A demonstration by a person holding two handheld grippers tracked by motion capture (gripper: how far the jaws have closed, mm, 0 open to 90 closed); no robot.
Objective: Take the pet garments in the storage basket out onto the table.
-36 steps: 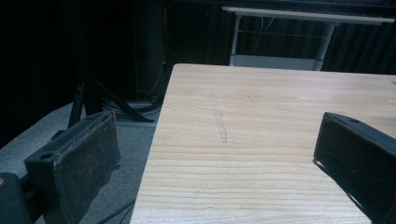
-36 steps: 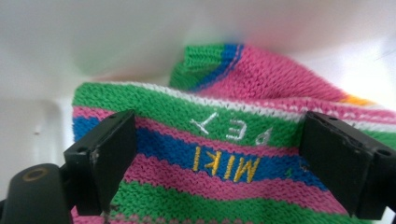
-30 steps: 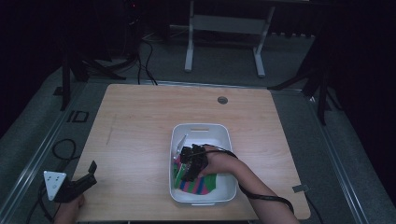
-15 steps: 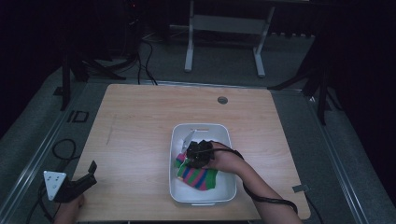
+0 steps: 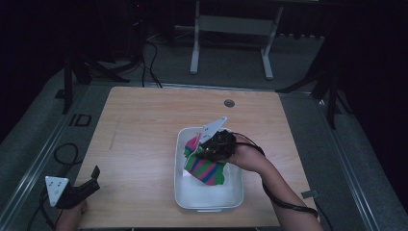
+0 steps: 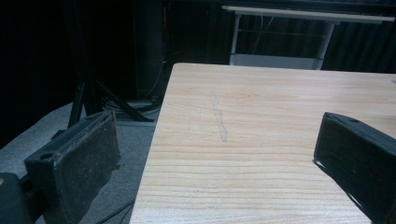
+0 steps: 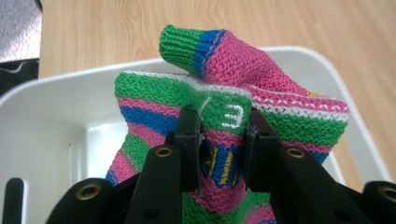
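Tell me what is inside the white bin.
The white bin holds a striped knitted item in green, pink and blue, pinched by the right hand-held gripper and partly lifted. The bin's near floor is bare; whatever lies beneath the knit is covered.

One striped knitted glove [image 7: 219, 121], one white bin [image 5: 208, 197], one table [image 5: 144, 125].

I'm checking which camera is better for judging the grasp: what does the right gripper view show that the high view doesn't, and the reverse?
Right gripper view alone: the right gripper with its jaws pinching a fold of the striped knit cloth, the knit texture, and white stitched marks on a green band.

High view alone: the whole wooden table, the left gripper idle near its front left corner, and the person's forearm reaching in.

Both: the cloth lifted above the white bin, with the right gripper holding it.
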